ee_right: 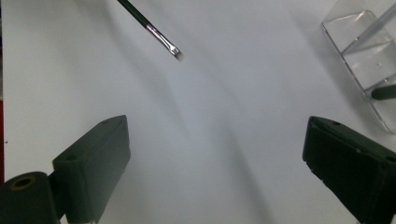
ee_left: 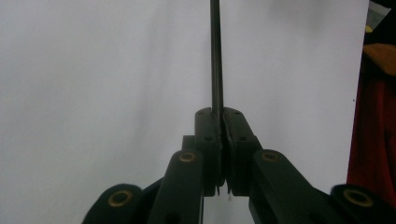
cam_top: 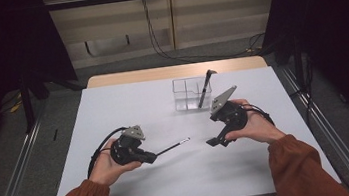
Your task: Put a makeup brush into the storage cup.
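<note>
Table (cam_top: 137, 183) mostly open; clear organizer (cam_top: 186, 95), perhaps two-celled, blocks the far middle.

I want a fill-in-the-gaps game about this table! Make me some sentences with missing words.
1. The left tool is shut on a thin black ____.
2. The right tool has its jaws ____.
3. The clear box already holds a dark ____ leaning inside it.
4. The table top is the colour ____.

Missing words: brush; open; pen; white
</note>
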A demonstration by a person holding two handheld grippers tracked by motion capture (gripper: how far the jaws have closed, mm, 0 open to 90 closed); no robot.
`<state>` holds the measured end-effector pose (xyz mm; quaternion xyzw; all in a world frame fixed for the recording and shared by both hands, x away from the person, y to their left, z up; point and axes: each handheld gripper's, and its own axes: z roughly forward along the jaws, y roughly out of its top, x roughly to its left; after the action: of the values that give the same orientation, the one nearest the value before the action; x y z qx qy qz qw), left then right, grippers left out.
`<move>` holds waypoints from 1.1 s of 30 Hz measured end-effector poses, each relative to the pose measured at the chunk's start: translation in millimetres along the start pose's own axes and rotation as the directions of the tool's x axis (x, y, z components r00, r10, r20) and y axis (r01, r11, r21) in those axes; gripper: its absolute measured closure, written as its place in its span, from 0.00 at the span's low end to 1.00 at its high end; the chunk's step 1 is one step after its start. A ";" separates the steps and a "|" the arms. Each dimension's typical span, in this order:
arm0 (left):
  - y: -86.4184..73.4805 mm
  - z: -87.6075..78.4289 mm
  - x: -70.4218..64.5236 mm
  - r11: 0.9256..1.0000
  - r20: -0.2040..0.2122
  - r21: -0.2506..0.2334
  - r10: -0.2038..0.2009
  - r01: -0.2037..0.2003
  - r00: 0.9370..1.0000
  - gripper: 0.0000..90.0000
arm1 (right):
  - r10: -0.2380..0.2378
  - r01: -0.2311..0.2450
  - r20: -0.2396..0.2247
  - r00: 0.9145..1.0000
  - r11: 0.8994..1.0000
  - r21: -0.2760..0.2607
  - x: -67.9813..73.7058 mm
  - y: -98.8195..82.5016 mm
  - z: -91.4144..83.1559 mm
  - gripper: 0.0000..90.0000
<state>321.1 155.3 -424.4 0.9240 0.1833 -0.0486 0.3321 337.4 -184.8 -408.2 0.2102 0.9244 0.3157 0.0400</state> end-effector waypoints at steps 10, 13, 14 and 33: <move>-12.5 -7.1 -1.1 0.999 -0.014 -0.040 -0.022 0.021 1.000 0.95 | 0.047 -0.047 0.011 0.999 0.999 -0.024 -2.2 -16.2 -2.6 0.03; -16.5 -8.7 0.2 0.998 -0.014 -0.057 -0.040 0.039 0.999 0.95 | 0.054 -0.053 0.010 0.999 0.998 -0.038 0.2 -20.5 -5.9 0.03; -17.5 -9.6 0.5 0.997 -0.018 -0.060 -0.045 0.044 0.999 0.95 | 0.057 -0.057 0.003 0.998 0.997 -0.047 1.0 -22.2 -6.9 0.04; -34.8 -13.6 -1.0 0.982 -0.037 -0.170 -0.082 0.075 0.996 0.95 | 0.130 -0.124 0.024 0.991 0.978 -0.166 10.8 -50.0 -5.1 0.04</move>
<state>306.8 188.5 -434.4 0.8854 0.2304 -0.0258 0.4029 308.3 -218.9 -433.6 0.2703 0.8790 0.3892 0.0529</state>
